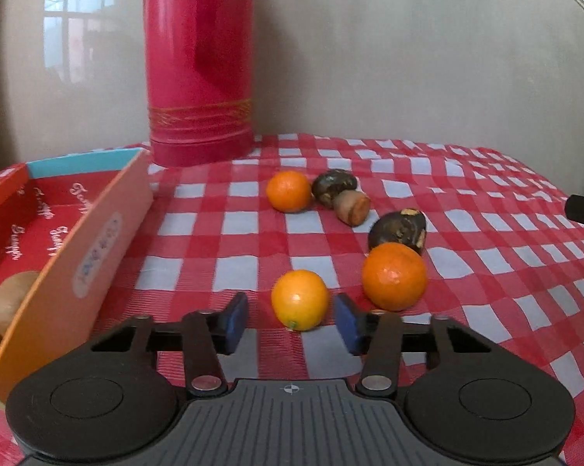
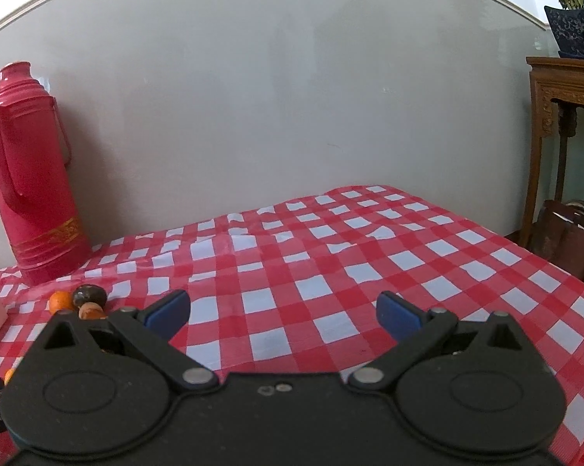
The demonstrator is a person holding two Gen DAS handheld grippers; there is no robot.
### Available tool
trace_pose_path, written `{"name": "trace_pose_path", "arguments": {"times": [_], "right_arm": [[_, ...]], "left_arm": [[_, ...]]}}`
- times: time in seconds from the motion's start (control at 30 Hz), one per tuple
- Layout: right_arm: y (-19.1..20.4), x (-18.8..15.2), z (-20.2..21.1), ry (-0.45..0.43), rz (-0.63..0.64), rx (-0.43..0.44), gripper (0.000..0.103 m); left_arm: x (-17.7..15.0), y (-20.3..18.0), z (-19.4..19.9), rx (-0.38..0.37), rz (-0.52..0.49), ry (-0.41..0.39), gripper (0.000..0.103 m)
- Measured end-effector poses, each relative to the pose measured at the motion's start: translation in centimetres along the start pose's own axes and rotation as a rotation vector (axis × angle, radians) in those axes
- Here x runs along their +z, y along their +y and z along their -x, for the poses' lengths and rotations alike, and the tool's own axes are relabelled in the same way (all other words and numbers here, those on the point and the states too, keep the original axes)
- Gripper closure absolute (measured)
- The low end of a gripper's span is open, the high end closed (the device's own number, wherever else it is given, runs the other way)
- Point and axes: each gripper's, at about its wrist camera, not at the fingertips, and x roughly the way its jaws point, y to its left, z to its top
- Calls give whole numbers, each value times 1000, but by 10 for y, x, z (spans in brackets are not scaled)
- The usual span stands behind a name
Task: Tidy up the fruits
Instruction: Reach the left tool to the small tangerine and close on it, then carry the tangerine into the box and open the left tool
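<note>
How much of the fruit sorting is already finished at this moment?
Done: some fruit already lies in the box. In hand: the left gripper, jaws open, brackets a small orange without gripping it. Left: two more oranges and three dark fruits on the tablecloth. The right gripper is open, holding nothing.

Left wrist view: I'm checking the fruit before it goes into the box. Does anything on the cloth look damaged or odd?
Yes. The two dark fruits look blackened and blotchy, the nearer one with pale broken patches, and a brown piece shows a cut orange end. The three oranges look sound.
</note>
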Motion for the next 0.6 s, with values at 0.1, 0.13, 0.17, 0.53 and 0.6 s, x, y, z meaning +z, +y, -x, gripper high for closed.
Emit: {"name": "trace_pose_path", "arguments": {"times": [0.1, 0.13, 0.17, 0.53, 0.6], "right_arm": [[-1, 0, -2, 6, 0, -5, 6], [-1, 0, -2, 8, -1, -7, 6], [-1, 0, -2, 10, -2, -8, 6], [8, 0, -1, 14, -2, 11, 6], [12, 0, 0, 17, 3, 18, 6]], "left_arm": [[0, -2, -2, 5, -7, 0, 71], [1, -2, -2, 6, -7, 0, 71], [1, -2, -2, 5, -5, 0, 71], [2, 8, 13, 4, 1, -44, 71], [3, 11, 18, 7, 7, -59, 71]]}}
